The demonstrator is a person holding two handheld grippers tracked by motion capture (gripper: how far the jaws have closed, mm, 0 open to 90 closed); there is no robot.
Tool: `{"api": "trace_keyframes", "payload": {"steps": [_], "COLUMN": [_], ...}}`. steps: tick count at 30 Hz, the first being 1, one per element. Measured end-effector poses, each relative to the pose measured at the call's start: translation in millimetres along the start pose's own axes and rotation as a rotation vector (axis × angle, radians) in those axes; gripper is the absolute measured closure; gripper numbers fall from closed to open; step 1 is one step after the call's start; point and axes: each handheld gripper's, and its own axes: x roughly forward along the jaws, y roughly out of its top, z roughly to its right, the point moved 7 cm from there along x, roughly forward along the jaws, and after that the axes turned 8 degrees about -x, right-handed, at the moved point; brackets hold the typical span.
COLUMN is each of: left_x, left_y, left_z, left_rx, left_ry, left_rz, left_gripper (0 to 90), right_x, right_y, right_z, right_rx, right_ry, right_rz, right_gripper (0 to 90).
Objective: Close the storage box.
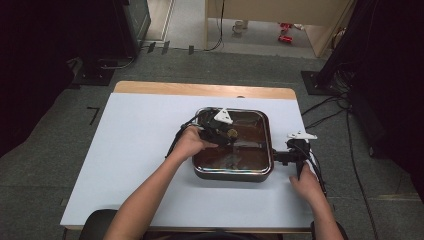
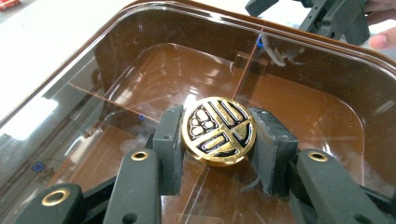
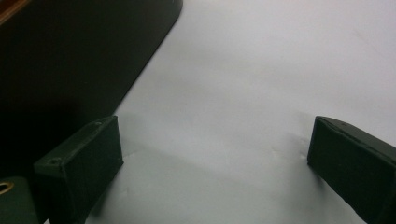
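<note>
Left tool (image 2: 218,140) clamps gold knob (image 2: 218,130) of brown glass lid (image 2: 154,79).

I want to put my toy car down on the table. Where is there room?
The white table top is bare between its left edge and the brown pan, and along the near edge between the two forearms. It is crowded at the pan, where the left gripper holds the gold knob and the right gripper sits beside its right rim.
</note>
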Motion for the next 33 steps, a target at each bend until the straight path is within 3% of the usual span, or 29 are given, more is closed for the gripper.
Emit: {"api": "trace_keyframes", "payload": {"steps": [2, 10, 16, 20, 24, 27, 30, 33], "left_x": [2.3, 4.0, 2.0, -2.6, -6.5, -10.1, -15.6, -21.8], "left_y": [-0.4, 1.4, 1.2, 3.0, 4.3, 5.1, 7.0, 7.7], "left_z": [-0.6, -0.4, -1.0, 1.3, 1.9, 3.1, 6.6, 8.7], "left_rx": [0.01, -0.018, -0.041, -0.109, -0.148, -0.159, -0.179, -0.174], "left_ry": [0.01, 0.005, 0.006, -0.027, 0.002, 0.015, -0.003, 0.027], "left_rz": [-0.006, -0.015, -0.031, -0.038, -0.052, -0.045, -0.036, -0.028], "left_gripper": [58.9, 58.1, 49.9, 43.0, 37.7, 36.8, 35.5, 32.7], "right_x": [0.0, 0.0, 0.0, -0.1, 0.0, 0.0, 0.0, 0.1], "right_y": [0.0, 0.0, 0.0, -0.1, 0.0, 0.0, 0.1, 0.1], "right_z": [0.1, 0.0, 0.0, -0.2, -0.2, -0.1, -0.2, -0.2], "right_rx": [-0.001, 0.0, 0.0, 0.002, 0.002, 0.004, 0.004, 0.004], "right_ry": [0.0, 0.0, 0.0, 0.0, 0.001, 0.001, 0.001, 0.001], "right_rz": [0.001, 0.0, 0.0, -0.001, -0.001, 0.0, 0.0, 0.001], "right_gripper": [2.4, 2.5, 2.5, 2.5, 2.5, 2.5, 2.5, 2.5]}}
